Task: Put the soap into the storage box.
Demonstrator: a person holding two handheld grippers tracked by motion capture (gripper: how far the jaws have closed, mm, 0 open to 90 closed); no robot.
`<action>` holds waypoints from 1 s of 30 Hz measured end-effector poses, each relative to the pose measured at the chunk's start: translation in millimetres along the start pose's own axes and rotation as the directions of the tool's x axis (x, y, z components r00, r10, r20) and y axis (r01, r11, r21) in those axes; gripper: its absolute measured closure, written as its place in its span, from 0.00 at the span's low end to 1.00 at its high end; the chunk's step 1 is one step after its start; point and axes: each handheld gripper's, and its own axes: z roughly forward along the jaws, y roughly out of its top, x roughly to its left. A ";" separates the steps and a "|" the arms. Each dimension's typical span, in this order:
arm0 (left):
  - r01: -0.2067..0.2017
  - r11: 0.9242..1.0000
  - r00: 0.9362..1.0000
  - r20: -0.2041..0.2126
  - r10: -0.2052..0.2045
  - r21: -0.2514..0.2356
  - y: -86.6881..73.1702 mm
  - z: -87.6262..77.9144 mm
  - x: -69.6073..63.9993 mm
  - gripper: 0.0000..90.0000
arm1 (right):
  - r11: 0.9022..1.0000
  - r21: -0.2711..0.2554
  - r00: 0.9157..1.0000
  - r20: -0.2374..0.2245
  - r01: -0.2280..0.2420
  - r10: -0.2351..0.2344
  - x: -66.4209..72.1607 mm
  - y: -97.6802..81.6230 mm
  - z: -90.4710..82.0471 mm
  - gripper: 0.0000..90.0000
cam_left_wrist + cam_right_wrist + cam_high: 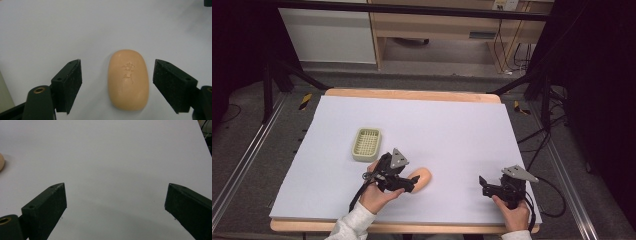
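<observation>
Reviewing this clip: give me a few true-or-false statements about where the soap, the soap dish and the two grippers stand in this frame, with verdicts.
1. The soap lies between the open fingers of the left gripper. True.
2. The soap sits inside the soap dish. False: it lies on the white table cover, apart from the dish, which holds nothing.
3. The right gripper is open over bare table. True.
4. The left gripper's fingers are clamped on the soap. False: a gap shows on each side of the bar.
5. The soap dish lies between the two grippers. False: it is farther back and to the left of the left gripper.
</observation>
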 end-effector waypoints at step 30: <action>-0.047 0.992 0.999 0.026 0.045 0.117 -0.8 32.7 -13.6 0.23 | 1.000 0.015 1.000 -0.011 0.002 -0.001 1.4 0.3 2.6 0.05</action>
